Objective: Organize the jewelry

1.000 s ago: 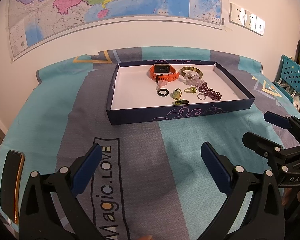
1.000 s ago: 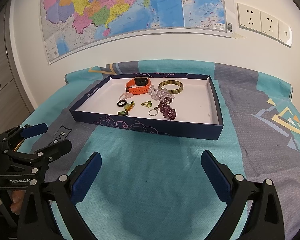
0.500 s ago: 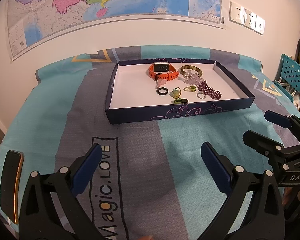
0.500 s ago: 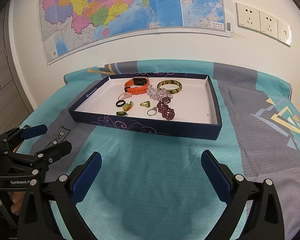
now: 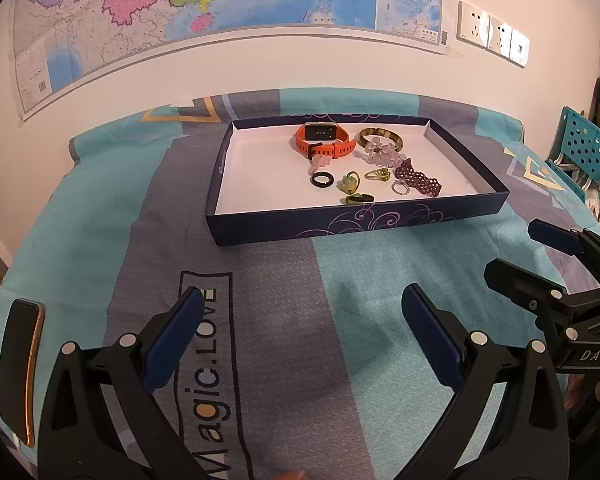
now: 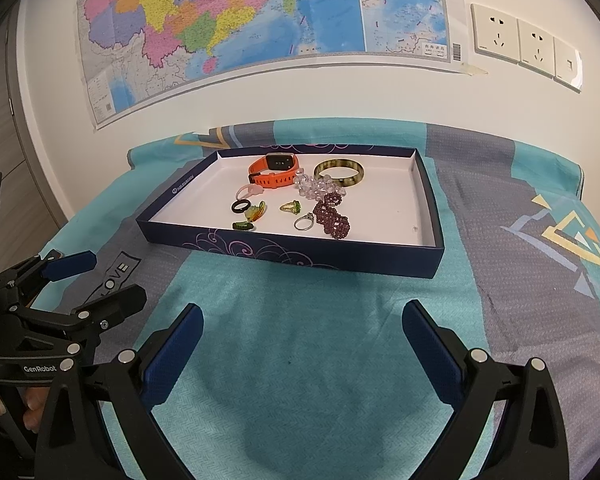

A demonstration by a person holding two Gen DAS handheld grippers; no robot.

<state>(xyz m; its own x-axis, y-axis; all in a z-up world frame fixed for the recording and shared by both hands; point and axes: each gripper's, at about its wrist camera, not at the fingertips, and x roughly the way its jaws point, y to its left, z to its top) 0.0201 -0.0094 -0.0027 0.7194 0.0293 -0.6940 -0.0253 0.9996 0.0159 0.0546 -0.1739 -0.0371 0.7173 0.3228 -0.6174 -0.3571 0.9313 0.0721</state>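
Wall map (image 6: 260, 28) and socket plates (image 6: 524, 46) back a bed spread with a teal-and-grey cover (image 6: 300, 320), which serves as the work surface. Near its far edge sits a shallow dark-blue tray (image 6: 300, 250) with a white floor, its low walls keeping small pieces from rolling into the fabric. All visible jewelry lies inside the tray, gathered toward the middle and back: an orange watch (image 6: 276, 170), a green-brown bangle (image 6: 340, 173), a clear bead bracelet (image 6: 314, 189) touching both, a dark red bead bracelet (image 6: 332, 218), a silver ring (image 6: 303, 222) just beside it, a black ring (image 6: 240, 206), a pink ring (image 6: 249, 191), and several small green and amber pieces (image 6: 290, 207). The pieces lie loosely, some overlapping, with much tray floor bare; whether this is the sorted arrangement or one awaiting sorting cannot be judged. The left gripper (image 5: 302, 332) and right gripper (image 6: 302, 340) hover above the cover short of the tray, jaws spread wide and holding nothing. A dark phone-like slab (image 5: 20, 368) lies at the cover's left edge.
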